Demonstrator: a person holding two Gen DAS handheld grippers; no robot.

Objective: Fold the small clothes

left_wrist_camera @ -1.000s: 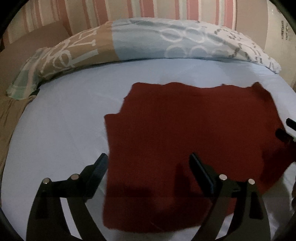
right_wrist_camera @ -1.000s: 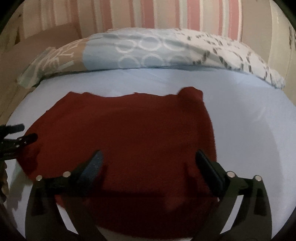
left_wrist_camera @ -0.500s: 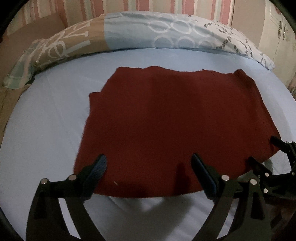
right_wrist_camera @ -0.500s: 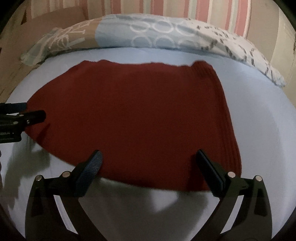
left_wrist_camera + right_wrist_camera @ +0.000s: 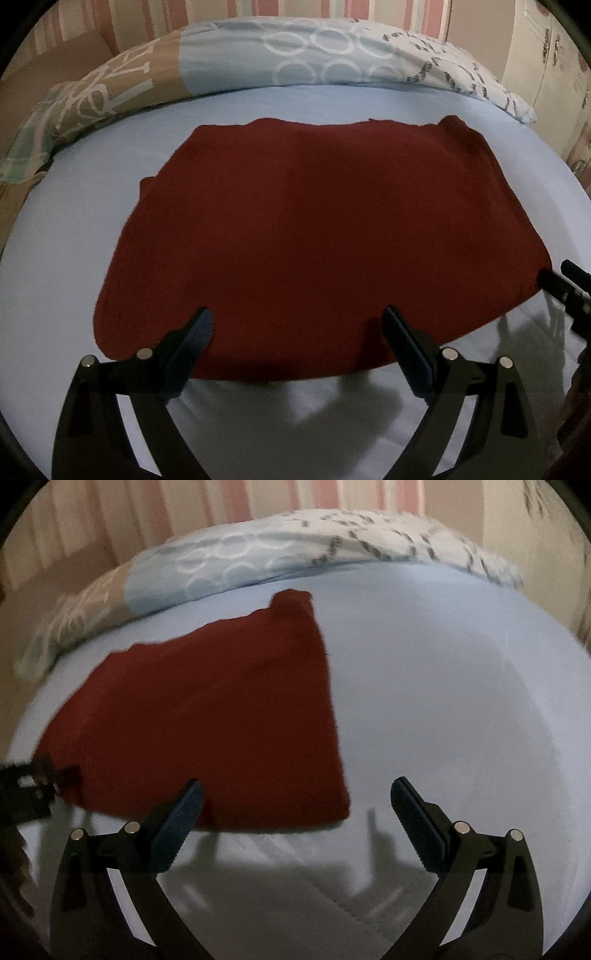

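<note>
On blue sheet [image 5: 74, 280] — red cloth [image 5: 317, 240] flat, no writing legible.

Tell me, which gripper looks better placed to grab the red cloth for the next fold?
Probably the left gripper: its open fingers sit over the red cloth's near edge. The right gripper is open too, but straddles only the near right corner, with one finger over bare sheet.
</note>
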